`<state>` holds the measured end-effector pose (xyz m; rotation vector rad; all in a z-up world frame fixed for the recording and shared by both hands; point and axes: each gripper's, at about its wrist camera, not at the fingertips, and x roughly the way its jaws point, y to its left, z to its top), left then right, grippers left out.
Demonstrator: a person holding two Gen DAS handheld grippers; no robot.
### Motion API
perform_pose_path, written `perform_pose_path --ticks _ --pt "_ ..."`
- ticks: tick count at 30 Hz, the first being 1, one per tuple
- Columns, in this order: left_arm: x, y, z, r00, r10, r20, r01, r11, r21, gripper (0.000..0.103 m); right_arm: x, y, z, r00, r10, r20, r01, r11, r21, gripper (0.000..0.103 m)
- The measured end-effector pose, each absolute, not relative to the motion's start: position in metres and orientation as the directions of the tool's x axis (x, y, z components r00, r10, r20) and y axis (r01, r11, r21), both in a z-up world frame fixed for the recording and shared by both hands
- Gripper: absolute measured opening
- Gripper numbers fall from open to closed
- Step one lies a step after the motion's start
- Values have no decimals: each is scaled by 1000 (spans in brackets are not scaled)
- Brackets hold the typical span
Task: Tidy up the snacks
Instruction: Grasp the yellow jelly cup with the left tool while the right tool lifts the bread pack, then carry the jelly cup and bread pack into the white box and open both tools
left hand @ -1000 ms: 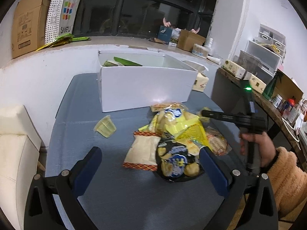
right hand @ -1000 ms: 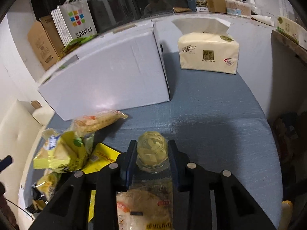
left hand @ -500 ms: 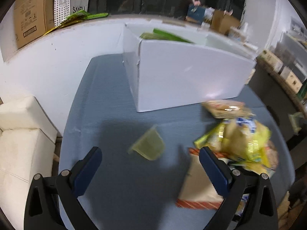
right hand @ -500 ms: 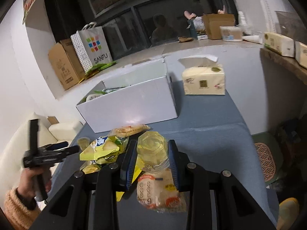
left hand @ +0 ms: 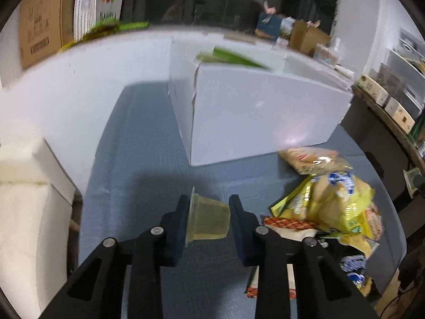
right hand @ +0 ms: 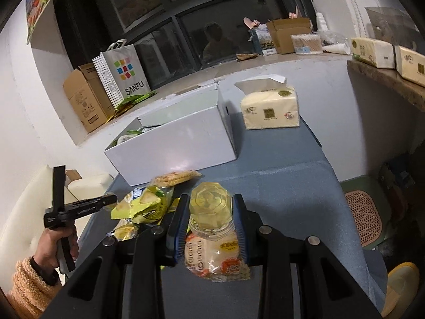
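Note:
My left gripper [left hand: 209, 207] is shut on a green jelly cup [left hand: 208, 219] lying on its side, just over the blue table [left hand: 138, 159]. My right gripper [right hand: 211, 207] is shut on a yellow jelly cup [right hand: 211, 211] and holds it above the table, over a round cracker packet [right hand: 215, 257]. A white open box [left hand: 260, 122] stands at the back of the table and shows in the right wrist view [right hand: 175, 146] too, with green packets inside. A pile of yellow snack bags [left hand: 329, 207] lies right of the left gripper. The left gripper also shows in the right wrist view [right hand: 106, 202].
A tissue pack [right hand: 269, 109] stands right of the box. A cardboard box [right hand: 85, 101] and a SANFU bag [right hand: 122, 74] sit on the sill behind. A white cushion [left hand: 24, 212] lies left of the table. A green stool [right hand: 366, 215] stands at the right.
My left gripper moved down to the green jelly cup and shut on it. My right gripper stayed shut on the yellow jelly cup and holds it lifted above the table.

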<state>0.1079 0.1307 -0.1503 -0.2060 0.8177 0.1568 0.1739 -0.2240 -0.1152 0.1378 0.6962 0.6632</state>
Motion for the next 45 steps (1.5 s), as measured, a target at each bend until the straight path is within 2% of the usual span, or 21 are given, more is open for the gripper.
perform_pose_path --ticks 7,13,20,23,29,35,36,37,38,39,40,45 --pt "92 118 -133 706 34 -708 -172 977 -124 32 170 -212 -114 553 629 -546 -546 769 333 35" --pt "85 106 -89 782 8 -623 -115 985 -131 32 176 -196 -93 551 657 -514 -591 743 315 35" --pt "129 98 -23 845 -7 -535 -60 992 -108 32 212 -148 -41 569 679 -464 -658 714 239 35" --pt "155 101 0 859 -16 -512 -49 992 -113 33 242 -127 -27 555 680 -479 -654 712 254 35" --pt "220 115 24 848 -12 -530 -51 993 -105 33 299 -87 -20 548 649 -528 -648 728 222 35" --pt "263 128 21 825 26 -564 -78 994 -69 34 343 -66 -34 547 580 -603 -619 766 175 35" --pt "269 131 19 814 26 -581 -87 993 -77 36 348 -64 -36 537 579 -614 -626 761 170 37" --pt "278 134 15 794 15 -608 -95 990 -100 58 352 -62 -38 532 569 -627 -626 763 161 53" --pt "282 138 12 781 -2 -624 -93 988 -120 96 354 -62 -39 541 547 -639 -616 775 143 69" --pt "283 139 10 781 -5 -624 -93 988 -124 102 354 -64 -40 563 522 -640 -598 793 121 96" --pt "280 140 9 790 6 -614 -98 988 -117 103 352 -68 -39 591 514 -622 -584 804 110 103" --pt "267 151 1 786 0 -618 -117 982 -150 103 343 -85 -33 602 532 -595 -580 804 131 103"
